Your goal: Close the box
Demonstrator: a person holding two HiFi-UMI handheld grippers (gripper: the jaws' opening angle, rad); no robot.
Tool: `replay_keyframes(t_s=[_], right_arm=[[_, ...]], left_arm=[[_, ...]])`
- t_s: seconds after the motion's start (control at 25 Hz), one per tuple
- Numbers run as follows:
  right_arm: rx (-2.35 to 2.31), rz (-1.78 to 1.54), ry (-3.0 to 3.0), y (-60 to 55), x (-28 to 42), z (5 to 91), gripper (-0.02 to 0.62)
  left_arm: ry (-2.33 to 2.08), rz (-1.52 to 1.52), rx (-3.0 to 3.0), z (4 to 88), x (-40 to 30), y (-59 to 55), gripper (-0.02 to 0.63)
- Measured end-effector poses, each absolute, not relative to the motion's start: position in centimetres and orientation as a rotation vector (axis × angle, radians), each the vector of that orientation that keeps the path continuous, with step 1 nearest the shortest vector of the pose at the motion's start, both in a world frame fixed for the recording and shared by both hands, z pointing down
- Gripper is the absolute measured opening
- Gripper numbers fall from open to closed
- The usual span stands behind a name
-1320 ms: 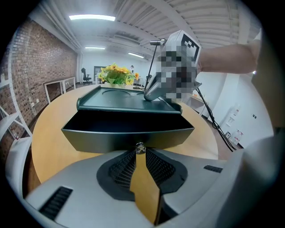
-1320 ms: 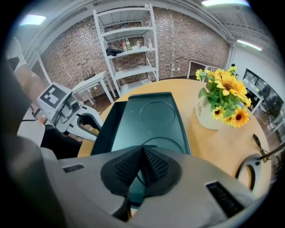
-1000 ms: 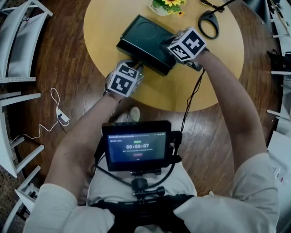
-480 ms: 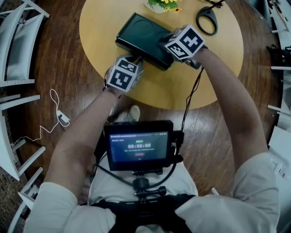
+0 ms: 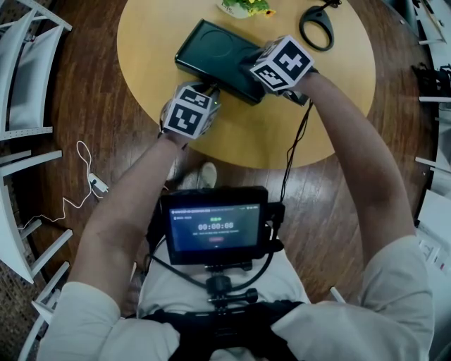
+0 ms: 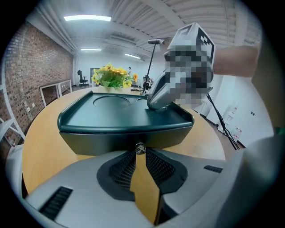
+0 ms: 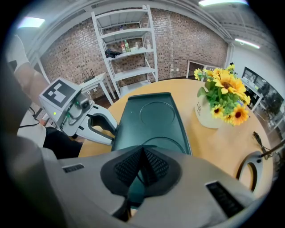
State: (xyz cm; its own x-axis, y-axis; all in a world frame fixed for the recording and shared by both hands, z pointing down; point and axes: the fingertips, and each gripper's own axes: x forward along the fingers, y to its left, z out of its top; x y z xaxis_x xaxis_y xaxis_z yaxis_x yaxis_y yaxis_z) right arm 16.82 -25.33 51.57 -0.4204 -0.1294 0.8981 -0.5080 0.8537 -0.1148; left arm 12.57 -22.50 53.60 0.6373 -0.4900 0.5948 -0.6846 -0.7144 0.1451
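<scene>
Head view shows a flat dark green box (image 5: 211, 49) with round corners and a ring pressed into its lid, lying with the lid down on the round yellow surface (image 5: 282, 134). At its near side, the left hand-held gripper (image 6: 139, 156) is clenched on a tiny metal knob (image 6: 140, 147). The right hand-held gripper (image 7: 141, 153) is clenched and empty, with its tips on the lid. It hides the box's right end. The flowers (image 5: 243, 7) are cut off at the top.

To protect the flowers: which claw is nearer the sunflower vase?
Right. The right claw is on the box lid near the sunflower vase; the left claw, at the box's front side.
</scene>
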Motion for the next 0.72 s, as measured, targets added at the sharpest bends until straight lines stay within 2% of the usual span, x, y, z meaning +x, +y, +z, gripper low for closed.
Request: replay_keyframes(t_s=[0.72], right_arm=[[0.511, 0.452, -1.998, -25.44, 16.96, 51.11, 0.006]], left_arm=[[-0.919, 0.764, 2.508, 53.32, 12.77, -22.59, 0.061]])
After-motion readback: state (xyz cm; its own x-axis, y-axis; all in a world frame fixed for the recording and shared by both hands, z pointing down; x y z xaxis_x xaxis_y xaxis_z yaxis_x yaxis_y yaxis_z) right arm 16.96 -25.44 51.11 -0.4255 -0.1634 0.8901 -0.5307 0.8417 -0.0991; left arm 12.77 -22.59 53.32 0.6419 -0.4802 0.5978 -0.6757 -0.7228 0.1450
